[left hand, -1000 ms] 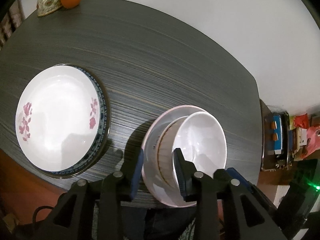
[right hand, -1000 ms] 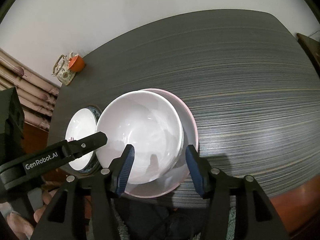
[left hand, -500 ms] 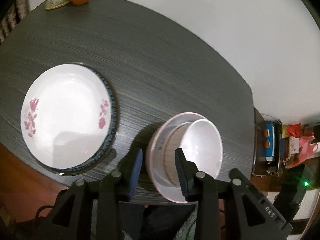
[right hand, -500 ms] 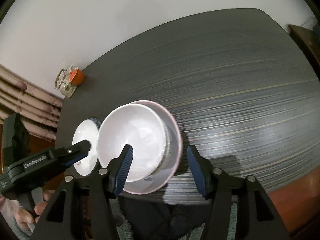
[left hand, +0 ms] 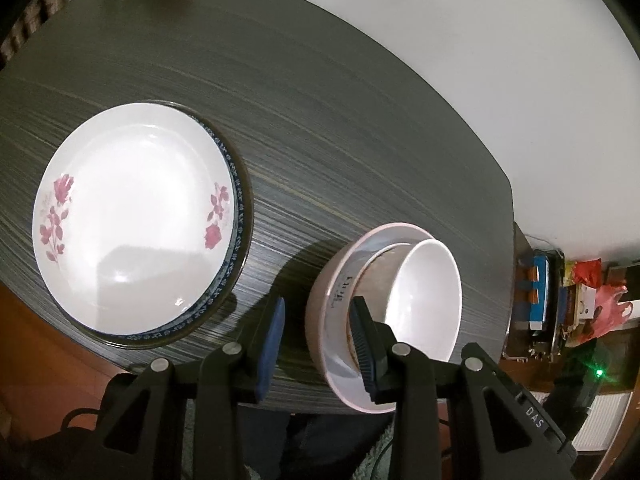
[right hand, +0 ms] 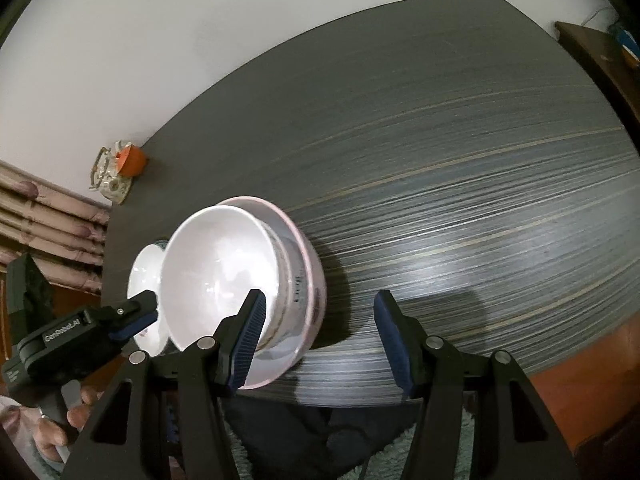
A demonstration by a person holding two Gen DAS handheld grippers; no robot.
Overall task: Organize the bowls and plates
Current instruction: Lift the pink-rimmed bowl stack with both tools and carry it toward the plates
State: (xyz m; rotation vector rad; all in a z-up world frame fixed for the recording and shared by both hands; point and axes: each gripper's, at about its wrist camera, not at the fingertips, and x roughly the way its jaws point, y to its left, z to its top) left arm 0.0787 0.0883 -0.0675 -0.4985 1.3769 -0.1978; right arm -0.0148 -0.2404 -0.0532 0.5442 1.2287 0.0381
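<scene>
Left hand-held gripper (left hand: pixel 316 344), marked "GenRobot.AI", straddles my pink bowl's (left hand: pixel 320 300) left rim, jaws apart; right hand-held gripper (right hand: pixel 320 336) gapes beside the bowls, near tabletop (right hand: pixel 460 160) edge.

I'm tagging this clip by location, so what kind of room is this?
Most likely a home dining area: a dark wood-grain table with stacked floral plates and nested bowls, a teapot by the wall, curtains behind.
</scene>
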